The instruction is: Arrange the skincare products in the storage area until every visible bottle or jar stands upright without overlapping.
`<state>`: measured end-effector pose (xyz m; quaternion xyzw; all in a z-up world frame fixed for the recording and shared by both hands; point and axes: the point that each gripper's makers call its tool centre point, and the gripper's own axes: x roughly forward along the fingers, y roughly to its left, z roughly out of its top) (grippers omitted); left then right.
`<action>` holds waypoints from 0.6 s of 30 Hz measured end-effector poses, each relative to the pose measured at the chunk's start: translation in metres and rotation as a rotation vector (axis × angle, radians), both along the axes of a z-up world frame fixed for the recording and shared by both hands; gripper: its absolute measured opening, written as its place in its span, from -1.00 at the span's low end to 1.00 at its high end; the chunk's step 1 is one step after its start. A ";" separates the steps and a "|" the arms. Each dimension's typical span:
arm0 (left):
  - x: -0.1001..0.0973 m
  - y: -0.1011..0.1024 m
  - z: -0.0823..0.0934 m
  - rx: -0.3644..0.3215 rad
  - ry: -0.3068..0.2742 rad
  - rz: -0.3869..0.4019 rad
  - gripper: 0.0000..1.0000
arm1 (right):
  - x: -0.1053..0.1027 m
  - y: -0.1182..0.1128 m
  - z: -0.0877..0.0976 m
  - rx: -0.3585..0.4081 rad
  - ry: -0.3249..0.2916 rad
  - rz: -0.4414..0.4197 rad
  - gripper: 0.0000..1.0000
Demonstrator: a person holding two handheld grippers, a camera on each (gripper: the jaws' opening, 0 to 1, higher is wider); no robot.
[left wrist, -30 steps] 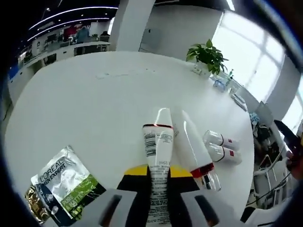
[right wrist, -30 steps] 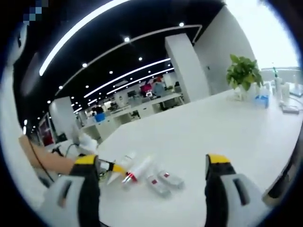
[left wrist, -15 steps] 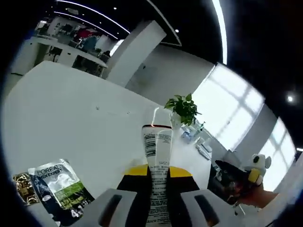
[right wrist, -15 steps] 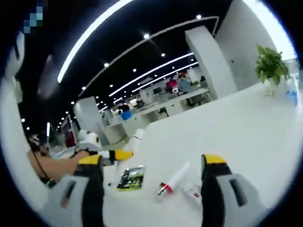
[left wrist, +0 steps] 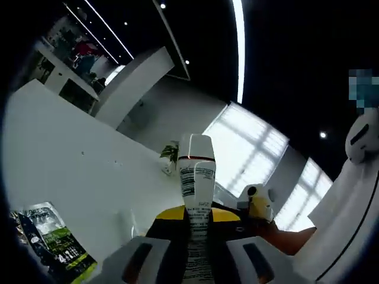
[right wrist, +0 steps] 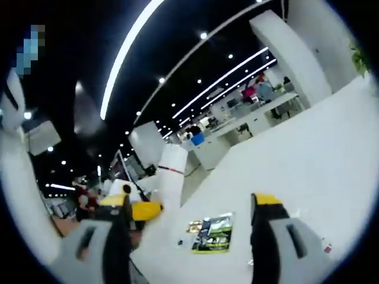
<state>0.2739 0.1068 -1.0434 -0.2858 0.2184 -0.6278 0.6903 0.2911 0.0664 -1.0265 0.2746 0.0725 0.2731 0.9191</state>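
1. Left gripper view: the left tongs [left wrist: 195,260] are clamped on a white tube [left wrist: 196,195] with a barcode and small print on its side, and a thin red line just under its white cap. The tube runs straight up from between the two jaws, cap end farthest from them, clear of the desk.
2. Left gripper view: to the lower left of the tongs a dark and green sachet [left wrist: 50,242] lies flat on the white desk [left wrist: 65,160].
3. Left gripper view: beyond the tube's cap, a potted plant [left wrist: 170,155] stands far off on the desk, partly hidden by the tube. To the right of the tongs, a yellow and white part of the other tool [left wrist: 259,204] shows, with a person's hand [left wrist: 284,236] below it.
4. Right gripper view: the right tongs [right wrist: 189,236] stand open with nothing between them; their yellow-tipped jaws are well apart.
5. Right gripper view: between the jaws, on the desk [right wrist: 296,160], lies the sachet [right wrist: 213,232], with a smaller gold packet [right wrist: 195,226] touching its left edge.
6. Right gripper view: just beside the left jaw, the white tube [right wrist: 170,177] stands upright in the air, held low down by the yellow tips of the left tongs [right wrist: 145,210]. Rows of ceiling lights run across the office behind.
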 end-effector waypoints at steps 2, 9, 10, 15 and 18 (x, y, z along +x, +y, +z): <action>-0.006 0.002 0.002 -0.021 0.005 -0.024 -0.82 | -0.001 0.009 0.002 0.039 0.011 0.050 0.53; -0.030 0.002 0.016 -0.120 0.022 -0.152 -0.81 | -0.017 0.045 0.018 0.139 0.001 0.283 -0.03; -0.030 0.002 0.016 -0.120 0.018 -0.151 -0.81 | -0.017 0.045 0.018 0.138 0.001 0.282 -0.08; -0.042 -0.001 0.023 -0.147 0.034 -0.219 -0.80 | -0.028 0.054 0.032 0.205 -0.046 0.373 -0.41; -0.044 0.003 0.027 -0.182 0.039 -0.242 -0.80 | -0.033 0.058 0.037 0.207 -0.061 0.399 -0.52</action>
